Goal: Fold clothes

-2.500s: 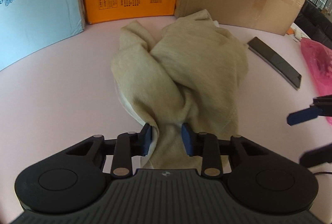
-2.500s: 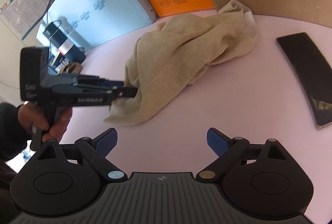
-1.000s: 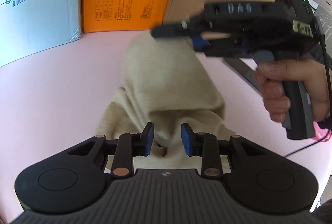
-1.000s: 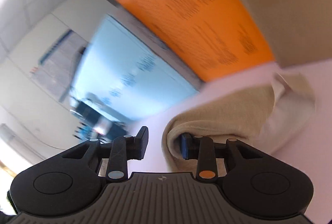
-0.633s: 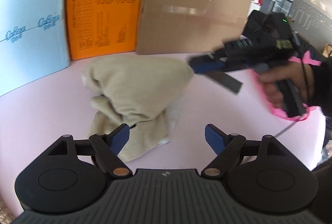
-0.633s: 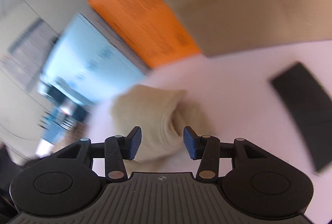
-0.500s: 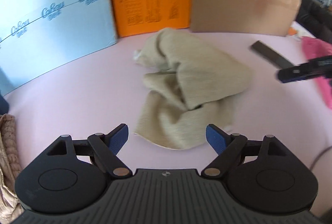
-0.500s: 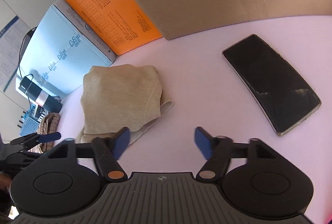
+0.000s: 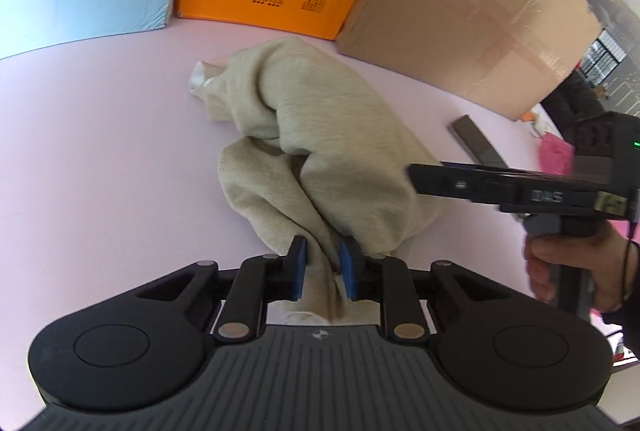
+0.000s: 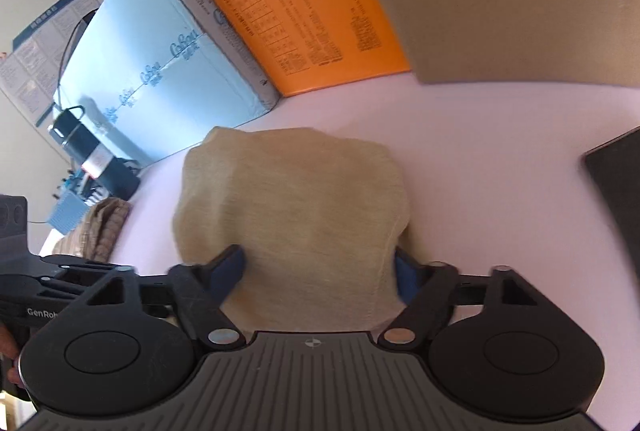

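Both grippers at beige garment [image 9: 332, 135], right fingertips hidden

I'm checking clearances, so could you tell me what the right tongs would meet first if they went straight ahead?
The right tongs stand open with the beige garment already between their fingers, so the cloth comes first. Beyond it, probably the orange box, though depth is unclear.

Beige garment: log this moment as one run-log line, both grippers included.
task: fold clothes | left gripper: shut on beige garment | right gripper: open, straddling garment | garment: bunched on pink table | fold: not done
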The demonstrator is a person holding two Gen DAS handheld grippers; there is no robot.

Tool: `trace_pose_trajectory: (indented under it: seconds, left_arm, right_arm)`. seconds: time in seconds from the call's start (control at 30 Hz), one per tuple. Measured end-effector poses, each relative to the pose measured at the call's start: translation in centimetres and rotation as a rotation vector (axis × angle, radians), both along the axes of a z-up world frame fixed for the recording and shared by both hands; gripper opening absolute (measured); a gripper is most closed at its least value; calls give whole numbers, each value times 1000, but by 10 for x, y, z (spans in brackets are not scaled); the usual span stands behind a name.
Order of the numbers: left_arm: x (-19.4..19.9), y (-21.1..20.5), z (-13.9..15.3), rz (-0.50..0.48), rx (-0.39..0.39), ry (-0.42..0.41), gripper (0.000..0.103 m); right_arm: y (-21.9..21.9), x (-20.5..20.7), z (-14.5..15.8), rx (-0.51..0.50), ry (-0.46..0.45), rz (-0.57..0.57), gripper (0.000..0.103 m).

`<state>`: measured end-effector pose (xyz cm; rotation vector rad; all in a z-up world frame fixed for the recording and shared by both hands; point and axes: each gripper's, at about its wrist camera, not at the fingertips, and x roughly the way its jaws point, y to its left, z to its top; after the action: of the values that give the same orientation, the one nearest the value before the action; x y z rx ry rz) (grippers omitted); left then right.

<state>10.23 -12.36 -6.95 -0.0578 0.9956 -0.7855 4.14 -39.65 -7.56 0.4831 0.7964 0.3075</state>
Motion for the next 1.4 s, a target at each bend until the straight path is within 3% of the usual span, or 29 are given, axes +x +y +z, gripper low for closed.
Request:
trace_pose_trajectory:
  seconds: [0.07, 0.13, 0.23, 0.27, 0.3, 0.37, 0.47, 0.53, 0.67, 0.73, 0.87, 0.93, 0.97, 1.0, 1.03, 1.07, 1.1, 1.17, 1.27, 1.33, 1.4]
  left_arm:
    - [-5, 7, 13, -12, -43, -9, 10]
    - [-6, 23, 36, 8, -106, -28, 10]
    - [-6, 55, 68, 96, -171, -95, 11]
    - [-5, 68, 72, 158, -173, -115, 11]
    - [-4, 78, 70, 216, -140, -124, 14]
    - [-2, 92, 62, 300, -30, -133, 19]
    - [-10, 91, 35, 253, 141, -102, 30]
    - [-18, 81, 15, 201, 180, -61, 50]
    - [-33, 59, -8, 141, 195, -7, 65]
    - [-38, 49, -16, 127, 190, 11, 74]
    - [-42, 36, -19, 107, 160, -5, 70]
    - [-41, 32, -19, 97, 133, 1, 31]
    - [-40, 32, -19, 96, 128, 16, 22]
    - [-40, 32, -18, 99, 126, 22, 14]
    - [-39, 32, -16, 102, 125, 18, 14]
    - [-39, 34, -13, 105, 121, 11, 14]
    - [-38, 36, -10, 111, 114, 5, 14]
    - [-35, 41, -3, 130, 107, -11, 14]
    - [-27, 50, 3, 169, 112, -29, 20]
    - [-21, 56, 2, 205, 122, -25, 34]
    - [-17, 60, -1, 233, 132, -10, 41]
  right_arm:
    - [4, 12, 2, 124, 32, 32, 44]
    - [1, 20, 9, 289, 53, 48, 43]
    - [-21, 17, 29, 623, -66, -41, 44]
    - [-31, 12, 35, 709, -121, -109, 57]
    - [-42, 3, 40, 731, -159, -215, 81]
    - [-57, -9, 52, 611, -177, -326, 88]
    - [-50, -16, 64, 235, -124, -208, 92]
    - [-36, -21, 55, 29, -51, -127, 92]
    - [-15, -35, 34, -254, 10, -8, 92]
    - [-11, -41, 27, -279, 10, 24, 92]
    - [-6, -42, 18, -139, 7, 70, 92]
    - [0, -38, 14, -92, 9, 64, 92]
    - [3, -33, 13, -75, 10, 53, 87]
    - [5, -26, 13, -43, 6, 51, 70]
    - [5, -20, 12, 0, 0, 62, 56]
    - [6, -12, 13, 35, 3, 78, 25]
    - [8, -3, 14, 64, 12, 96, 17]
    - [10, 17, 19, 105, 20, 119, 17]
    - [-1, 46, 40, 122, -47, 74, 15]
    - [-15, 62, 55, 94, -116, -25, 15]
    - [-33, 75, 65, -18, -153, -195, 15]
